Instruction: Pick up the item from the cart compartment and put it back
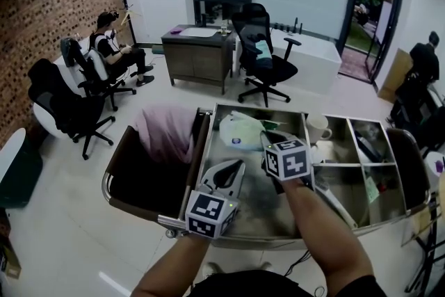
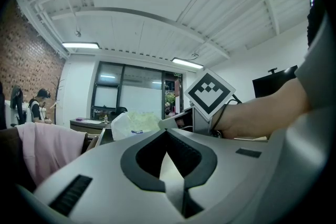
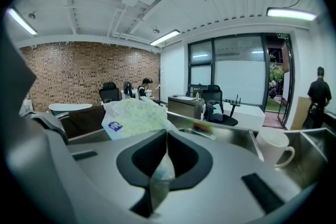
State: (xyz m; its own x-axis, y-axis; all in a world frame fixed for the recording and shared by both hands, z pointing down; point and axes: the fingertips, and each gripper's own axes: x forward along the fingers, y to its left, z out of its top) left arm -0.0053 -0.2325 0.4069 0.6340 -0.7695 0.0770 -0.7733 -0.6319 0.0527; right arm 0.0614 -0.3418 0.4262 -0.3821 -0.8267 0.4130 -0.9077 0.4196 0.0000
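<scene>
A white and green plastic bag [image 1: 240, 130] lies in the big compartment of the steel cart [image 1: 208, 149]. My right gripper [image 1: 266, 138] reaches into that compartment from the near side. In the right gripper view the jaws [image 3: 167, 132] are shut, with a fold of the bag [image 3: 134, 115] pinched between them. My left gripper [image 1: 238, 165] hovers at the compartment's near left, a little short of the bag. Its jaws [image 2: 166, 131] are shut on nothing, and the bag [image 2: 134, 122] shows just beyond them.
A white mug [image 1: 318, 127] stands in a small compartment right of the bag, with more small items in the bins beyond. A pink cloth [image 1: 167, 132] hangs in the brown side bin at left. Office chairs, a seated person [image 1: 115, 45] and a desk [image 1: 200, 52] lie beyond the cart.
</scene>
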